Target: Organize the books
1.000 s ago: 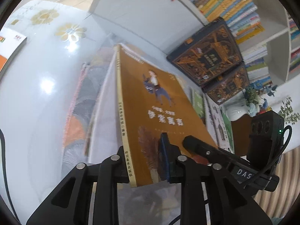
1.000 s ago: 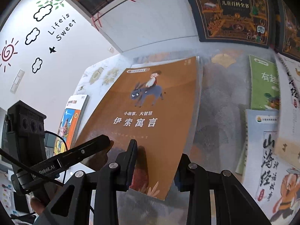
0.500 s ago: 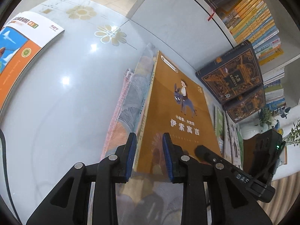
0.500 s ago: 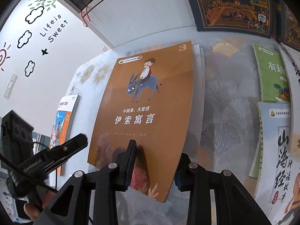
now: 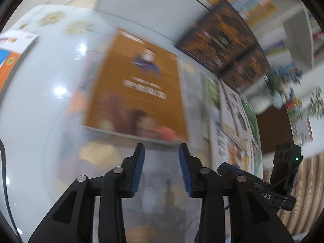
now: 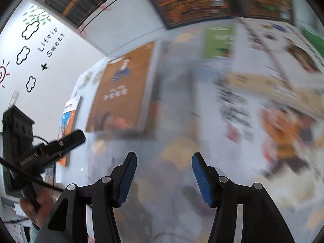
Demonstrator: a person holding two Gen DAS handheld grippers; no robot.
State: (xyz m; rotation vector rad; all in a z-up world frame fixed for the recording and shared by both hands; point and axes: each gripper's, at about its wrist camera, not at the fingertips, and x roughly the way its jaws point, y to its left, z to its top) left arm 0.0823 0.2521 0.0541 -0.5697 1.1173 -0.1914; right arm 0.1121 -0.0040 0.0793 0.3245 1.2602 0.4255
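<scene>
Brown book point(image 5: 137, 93) that I had pinched by its near edge half a second ago now lies flat on the patterned mat on the white table point(image 5: 36, 105), ahead of both grippers. My left gripper point(image 5: 161, 169) and right gripper point(image 6: 164, 177) have just been opening, jaws parted, nothing between them.

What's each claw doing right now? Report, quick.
Left claw: just opened, empty, clear of the flat orange-brown paperback book.
Right claw: just opened, empty.
</scene>
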